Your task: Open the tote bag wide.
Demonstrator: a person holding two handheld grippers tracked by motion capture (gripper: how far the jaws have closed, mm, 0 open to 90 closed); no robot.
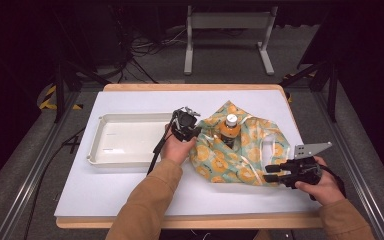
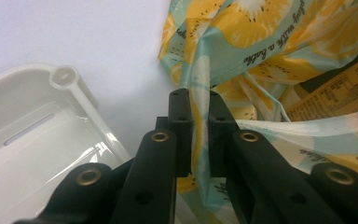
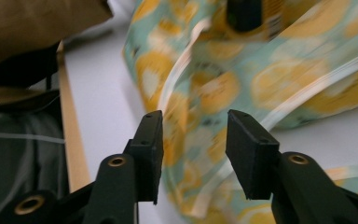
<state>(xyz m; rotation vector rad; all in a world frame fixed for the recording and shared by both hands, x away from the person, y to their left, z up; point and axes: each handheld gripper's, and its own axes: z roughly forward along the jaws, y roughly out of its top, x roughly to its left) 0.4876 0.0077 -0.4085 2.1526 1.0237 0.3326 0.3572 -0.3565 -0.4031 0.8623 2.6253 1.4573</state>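
Left tool [image 2: 199,135] clamps the bag [image 1: 245,150] rim left of the upright bottle [image 1: 229,130]; right tool [image 3: 193,156] hangs open, empty, just beside the bag's near-right edge.

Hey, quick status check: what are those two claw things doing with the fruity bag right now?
Left gripper shut on bag edge. Right gripper open at the bag's near side. Bottle upright inside the bag. White tray left of it, nothing blocking.

Glossy printed bag [image 1: 240,150], shiny plastic tray [image 1: 125,137], matt table [image 1: 130,190]
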